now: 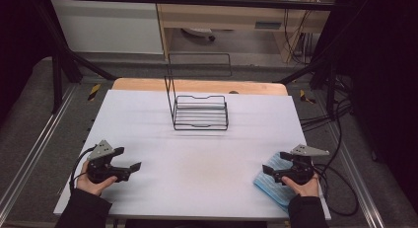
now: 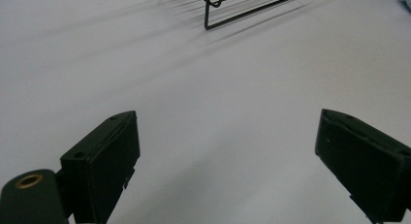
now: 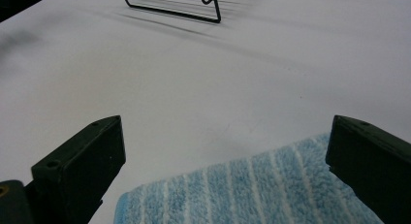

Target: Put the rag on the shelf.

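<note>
We see blue towel (image 1: 276, 186) at near right table (image 1: 197, 139) corner, under right gripper (image 1: 270, 171), jaws wide, not holding. Left gripper (image 1: 134, 169) near left, wide, empty. Wire rack (image 1: 200, 113) far, mid.

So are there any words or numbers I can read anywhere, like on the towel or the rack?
None can be read.
Towel: blue and white stripes, no writing.
Rack: bare black wire, no label.
Bench behind the table: a blue sticker, too small and blurred to read.
Floor by the table's far corners: yellow-and-black tape, a marking, not words.
</note>
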A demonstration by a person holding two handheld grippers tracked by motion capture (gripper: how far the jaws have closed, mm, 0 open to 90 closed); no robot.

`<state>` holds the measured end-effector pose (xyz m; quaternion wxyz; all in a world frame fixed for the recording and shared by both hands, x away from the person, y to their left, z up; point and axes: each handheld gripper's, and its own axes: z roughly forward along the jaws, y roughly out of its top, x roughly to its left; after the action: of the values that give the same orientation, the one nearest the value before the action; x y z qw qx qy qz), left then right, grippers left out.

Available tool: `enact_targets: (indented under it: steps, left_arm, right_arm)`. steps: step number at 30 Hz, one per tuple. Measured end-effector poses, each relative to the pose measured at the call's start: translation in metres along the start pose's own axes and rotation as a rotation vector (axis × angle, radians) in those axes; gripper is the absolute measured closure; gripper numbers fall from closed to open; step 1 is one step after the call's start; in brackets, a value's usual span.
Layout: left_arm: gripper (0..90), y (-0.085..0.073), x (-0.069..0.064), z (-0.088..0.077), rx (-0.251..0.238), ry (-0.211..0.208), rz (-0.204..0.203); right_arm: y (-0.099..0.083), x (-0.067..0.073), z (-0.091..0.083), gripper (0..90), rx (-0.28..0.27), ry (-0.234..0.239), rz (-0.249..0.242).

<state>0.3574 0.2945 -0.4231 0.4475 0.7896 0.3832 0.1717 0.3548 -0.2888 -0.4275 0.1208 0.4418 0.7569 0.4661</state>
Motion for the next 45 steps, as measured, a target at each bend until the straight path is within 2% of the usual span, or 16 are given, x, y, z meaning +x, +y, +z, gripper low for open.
enact_targets:
  steps: [8, 13, 18, 21, 24, 25, 31, 36, 37, 41, 45]
  left_arm:
    - [8.4, 0.0, 0.0, 0.001, 0.005, 0.009, -0.002]
    - [7.7, -0.001, 0.0, 0.001, 0.01, 0.011, -0.006]
    - [6.8, -0.003, -0.001, 0.003, 0.02, 0.014, -0.007]
    - [6.8, -0.003, -0.001, 0.003, 0.021, 0.018, -0.012]
    - [6.6, -0.003, -0.001, 0.002, 0.019, 0.017, -0.014]
    - [6.6, -0.003, -0.001, 0.002, 0.021, 0.019, -0.015]
    - [6.6, -0.003, -0.001, 0.001, 0.023, 0.017, -0.012]
    - [6.7, -0.003, 0.0, 0.001, 0.026, 0.013, -0.016]
    - [6.7, -0.003, 0.0, 0.001, 0.027, 0.013, -0.015]
    - [6.8, -0.004, 0.0, 0.001, 0.026, 0.013, -0.018]
    - [7.1, -0.004, 0.0, 0.001, 0.025, 0.014, -0.022]
  right_arm:
    - [0.002, 0.004, 0.001, 2.2, 0.017, -0.02, -0.019]
    - [0.004, 0.014, 0.003, 7.0, 0.034, -0.028, -0.027]
    - [0.004, 0.024, 0.007, 16.4, 0.078, -0.009, -0.041]
    - [0.002, 0.03, 0.009, 25.9, 0.098, -0.001, -0.068]
    - [-0.002, 0.035, 0.013, 33.8, 0.123, 0.032, -0.07]
    - [-0.003, 0.036, 0.014, 36.8, 0.135, 0.028, -0.076]
    - [-0.011, 0.046, 0.017, 45.6, 0.19, 0.038, -0.095]
    - [-0.016, 0.048, 0.019, 53.1, 0.221, 0.008, -0.132]
    - [-0.017, 0.049, 0.021, 56.8, 0.236, -0.011, -0.144]
    - [-0.018, 0.049, 0.023, 62.2, 0.252, -0.018, -0.177]
    - [-0.018, 0.049, 0.024, 73.6, 0.253, -0.023, -0.195]
